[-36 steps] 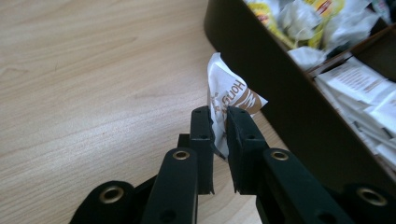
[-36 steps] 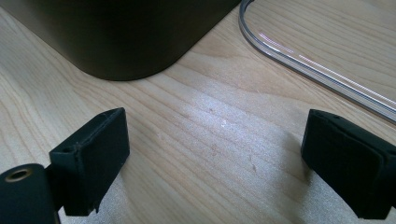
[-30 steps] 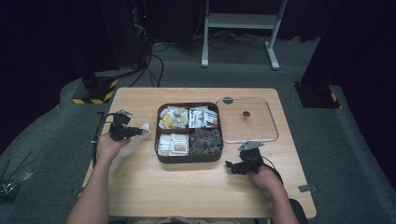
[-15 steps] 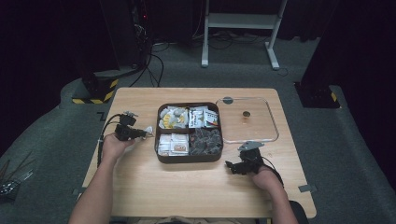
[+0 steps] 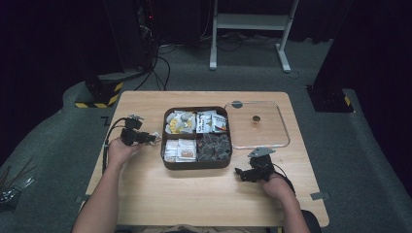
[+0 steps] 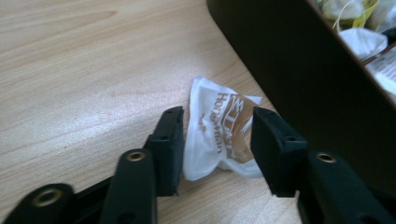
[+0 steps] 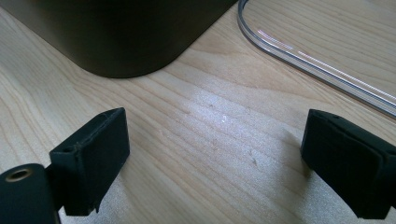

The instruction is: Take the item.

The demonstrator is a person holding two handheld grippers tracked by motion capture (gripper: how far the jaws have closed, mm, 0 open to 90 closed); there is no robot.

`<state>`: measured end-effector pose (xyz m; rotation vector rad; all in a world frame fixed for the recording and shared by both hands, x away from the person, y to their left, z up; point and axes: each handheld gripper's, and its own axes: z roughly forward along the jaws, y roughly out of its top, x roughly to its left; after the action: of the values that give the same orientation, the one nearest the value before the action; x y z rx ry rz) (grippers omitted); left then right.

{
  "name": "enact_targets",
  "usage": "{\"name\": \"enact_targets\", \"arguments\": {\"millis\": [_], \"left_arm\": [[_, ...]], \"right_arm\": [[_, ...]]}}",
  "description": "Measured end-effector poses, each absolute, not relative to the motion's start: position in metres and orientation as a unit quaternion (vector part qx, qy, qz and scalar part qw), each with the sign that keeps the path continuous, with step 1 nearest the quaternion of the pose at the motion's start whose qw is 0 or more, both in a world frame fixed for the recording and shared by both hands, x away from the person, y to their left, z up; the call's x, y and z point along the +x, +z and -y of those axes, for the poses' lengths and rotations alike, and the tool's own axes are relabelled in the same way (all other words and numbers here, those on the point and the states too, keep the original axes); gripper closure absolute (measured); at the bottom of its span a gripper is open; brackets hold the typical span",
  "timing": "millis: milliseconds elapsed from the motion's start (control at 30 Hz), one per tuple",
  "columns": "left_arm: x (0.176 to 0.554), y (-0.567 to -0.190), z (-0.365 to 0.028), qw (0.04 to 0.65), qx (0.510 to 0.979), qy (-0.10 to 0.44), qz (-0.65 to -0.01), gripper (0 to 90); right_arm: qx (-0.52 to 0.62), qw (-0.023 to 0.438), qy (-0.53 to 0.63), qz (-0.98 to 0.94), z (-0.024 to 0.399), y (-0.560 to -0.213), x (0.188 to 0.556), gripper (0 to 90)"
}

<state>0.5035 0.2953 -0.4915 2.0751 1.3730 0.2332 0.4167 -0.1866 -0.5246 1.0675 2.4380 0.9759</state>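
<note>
Lying on the table (image 5: 145, 194) just beside the dark tray (image 5: 167, 162), white sachet (image 6: 219, 135), sitting loose between the just-opening jaws of the left gripper (image 6: 215, 140). Resting wide apart and holding nothing near the tray's corner, right gripper (image 7: 215, 158).

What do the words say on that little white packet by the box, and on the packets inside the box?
"Hon...man", only partly readable because of crumpling: on the white packet lying on the table between the left tongs.
Larger brown lettering on the same packet: too creased to read.
Print on the packets in the brown compartment box: too small and blurred to read.
</note>
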Motion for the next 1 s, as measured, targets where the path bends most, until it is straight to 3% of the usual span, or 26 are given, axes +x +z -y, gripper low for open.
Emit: {"name": "enact_targets", "arguments": {"millis": [133,267,1000], "left_arm": [[0.500,-0.487,-0.296,0.324,0.787,0.095,-0.517,45.1],[0.495,-0.482,-0.295,0.322,0.789,0.108,-0.511,42.8],[0.468,-0.475,-0.333,0.354,0.761,0.140,-0.526,40.9]], "right_arm": [[0.372,0.153,0.340,-0.850,0.187,-0.525,0.417,7.8],[0.373,0.152,0.340,-0.850,0.187,-0.525,0.417,7.8],[0.366,0.150,0.343,-0.852,0.187,-0.525,0.419,7.8]]}}
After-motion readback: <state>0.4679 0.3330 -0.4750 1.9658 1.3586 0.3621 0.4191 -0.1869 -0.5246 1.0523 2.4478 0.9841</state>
